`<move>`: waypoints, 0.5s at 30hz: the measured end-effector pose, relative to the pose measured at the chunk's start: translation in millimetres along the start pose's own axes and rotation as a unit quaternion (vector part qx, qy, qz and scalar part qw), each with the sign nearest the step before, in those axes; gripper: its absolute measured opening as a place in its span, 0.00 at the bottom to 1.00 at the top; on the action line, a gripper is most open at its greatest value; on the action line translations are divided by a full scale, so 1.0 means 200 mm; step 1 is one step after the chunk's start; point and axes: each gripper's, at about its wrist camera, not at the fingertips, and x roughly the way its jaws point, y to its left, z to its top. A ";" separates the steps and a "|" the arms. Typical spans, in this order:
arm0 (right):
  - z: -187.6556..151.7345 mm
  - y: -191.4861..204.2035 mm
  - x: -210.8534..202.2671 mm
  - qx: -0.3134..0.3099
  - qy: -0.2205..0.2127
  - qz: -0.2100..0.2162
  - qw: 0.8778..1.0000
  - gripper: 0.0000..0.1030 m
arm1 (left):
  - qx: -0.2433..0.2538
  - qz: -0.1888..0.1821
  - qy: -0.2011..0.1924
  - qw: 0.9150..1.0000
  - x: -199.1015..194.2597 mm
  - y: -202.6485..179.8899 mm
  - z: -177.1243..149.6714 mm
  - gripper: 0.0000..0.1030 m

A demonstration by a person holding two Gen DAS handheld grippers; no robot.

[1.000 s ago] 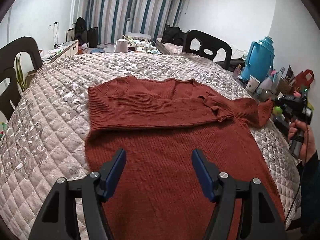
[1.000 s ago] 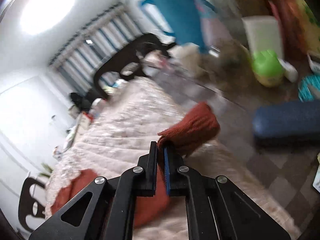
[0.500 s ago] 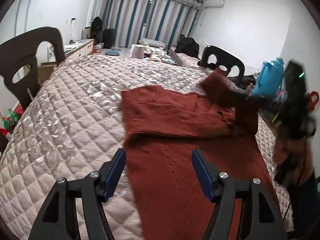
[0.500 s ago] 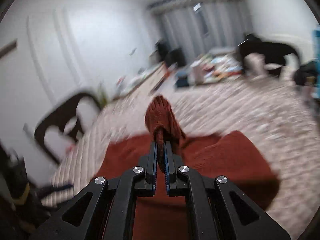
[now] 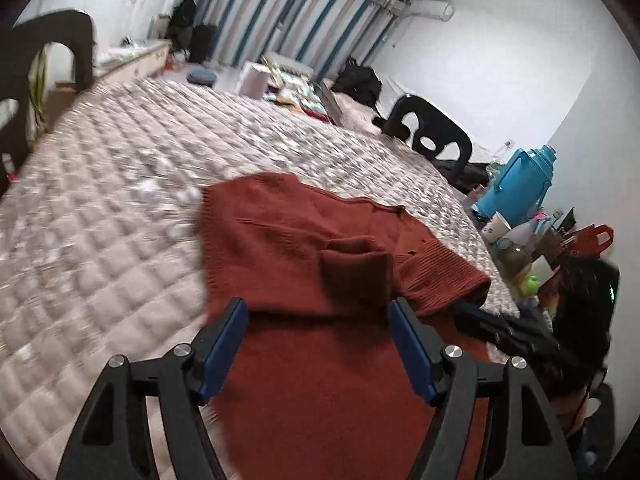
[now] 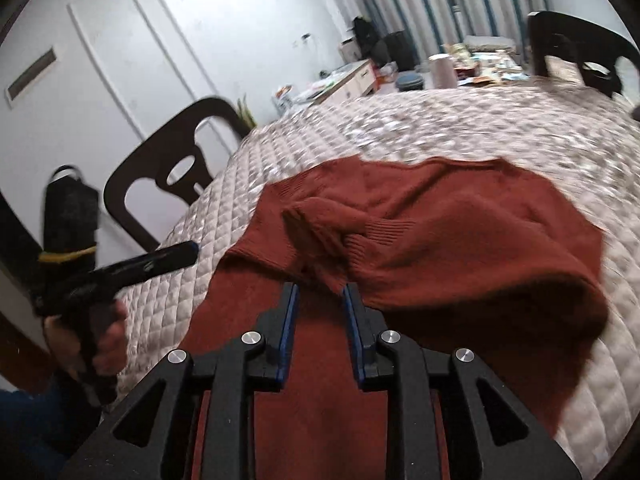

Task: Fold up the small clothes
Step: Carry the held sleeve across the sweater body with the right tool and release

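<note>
A rust-red knit sweater (image 5: 280,240) lies flat on the quilted table cover (image 5: 100,240). Both sleeves are folded in over its chest. One sleeve's cuff (image 5: 356,272) rests on top in the middle. My left gripper (image 5: 316,308) hovers open over the sweater's lower body with nothing between its pads. My right gripper (image 6: 320,290) points at the folded sleeve (image 6: 324,232). Its jaws are opening, and the cuff's edge lies just past the fingertips with no pad pressing on it. The right gripper (image 5: 500,328) shows blurred at the sweater's right edge in the left wrist view.
Dark chairs (image 5: 436,140) (image 6: 168,176) stand around the table. A blue thermos jug (image 5: 516,184), cups and a red bag (image 5: 592,240) crowd a side surface on the right. A person's hand (image 6: 100,340) holds the left gripper at the table's left edge.
My right gripper carried the sleeve from the table's right edge across onto the sweater's chest, then parted its jaws and let it drop. My left gripper shifted sideways, staying open.
</note>
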 end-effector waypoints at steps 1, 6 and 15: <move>0.00 -0.02 -0.02 0.006 -0.003 -0.006 1.000 0.23 | -0.008 -0.006 0.011 1.000 0.05 -0.02 0.03 0.73; -0.07 -0.14 -0.14 0.046 -0.024 -0.029 0.998 0.23 | -0.056 -0.008 0.063 0.996 0.27 -0.11 0.12 0.74; -0.10 -0.27 -0.24 0.080 -0.045 -0.041 0.995 0.23 | -0.065 0.022 0.094 0.993 0.44 -0.18 0.19 0.18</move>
